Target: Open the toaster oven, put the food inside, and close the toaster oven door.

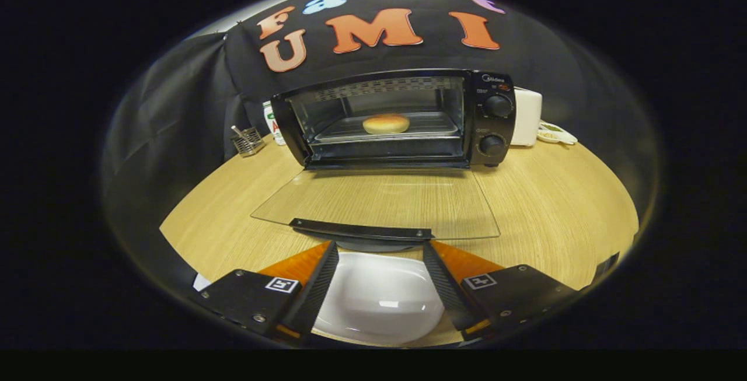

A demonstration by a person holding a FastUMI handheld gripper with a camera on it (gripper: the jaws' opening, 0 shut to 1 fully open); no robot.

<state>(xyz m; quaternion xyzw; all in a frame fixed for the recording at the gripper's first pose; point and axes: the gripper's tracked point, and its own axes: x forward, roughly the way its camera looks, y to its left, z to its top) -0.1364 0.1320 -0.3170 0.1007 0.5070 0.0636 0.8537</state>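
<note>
Toaster oven (397, 118) stands on the wooden tabletop (554, 206) against the booth wall, door fully lowered; the glass door (379, 203) lies flat toward the tool, its dark handle (362, 230) just ahead of the fingers. Bun (386, 123) sits on the tray (350, 132) inside the oven cavity, roughly centred; two control knobs (498, 105) are on the oven's right panel. Tool (379, 252) is held with fingers spread apart, gripping nothing; a white plate (379, 299) lies on the tabletop between and below the fingers. A small wire basket (248, 140) stands left of the oven; a white appliance (527, 117) stands to its right, a small dish (554, 133) beside it.
</note>
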